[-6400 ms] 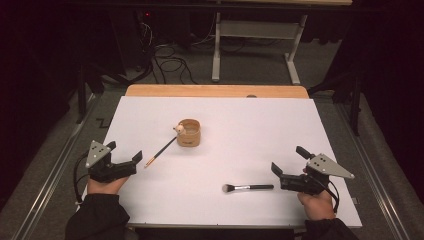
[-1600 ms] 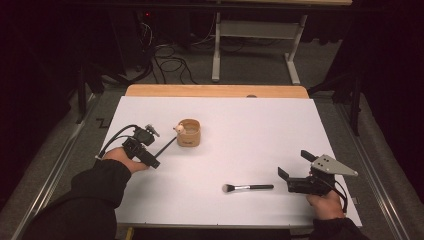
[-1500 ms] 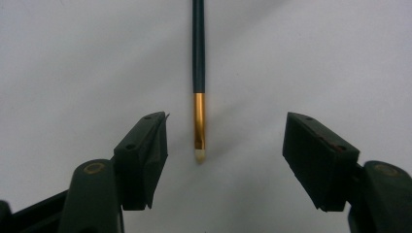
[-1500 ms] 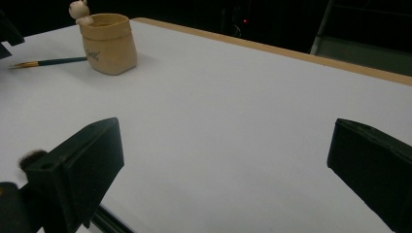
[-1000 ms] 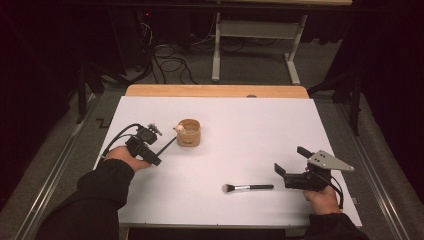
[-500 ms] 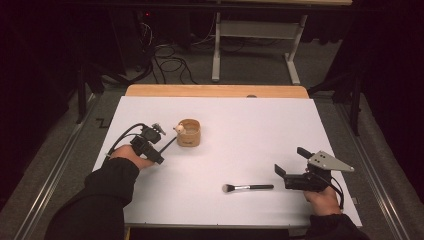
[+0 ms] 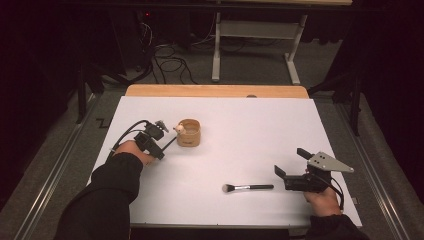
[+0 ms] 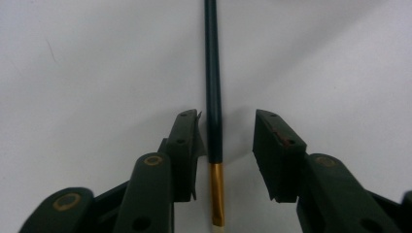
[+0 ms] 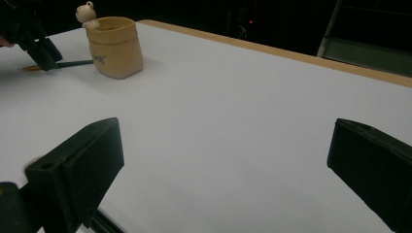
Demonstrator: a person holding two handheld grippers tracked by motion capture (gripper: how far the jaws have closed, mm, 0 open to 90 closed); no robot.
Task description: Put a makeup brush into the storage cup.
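A thin dark-handled brush point(image 7: 170, 143) with a gold ferrule point(image 8: 217, 189) lies on the white table point(image 7: 250, 125), its far end by a small wooden cup point(image 7: 189, 133) with a bear figure point(image 9: 87, 13) on the rim. My left gripper point(image 7: 159, 150) points down over this brush. Its jaws have just been closing, and the handle point(image 8: 212, 73) lies between them, close to one pad and clear of the other. My right gripper point(image 7: 289, 161) rests wide open at the front right, just right of a black makeup brush point(image 7: 248, 187), with nothing between its jaws point(image 9: 227, 133).
A wooden strip point(image 7: 215, 91) runs along the table's far edge. Beyond it are a white table frame point(image 7: 255, 35) and cables point(image 7: 170, 65) on the floor.
My left gripper has moved right toward the cup and sunk over the thin brush, its jaws narrowing around the handle. My right gripper has stayed put.
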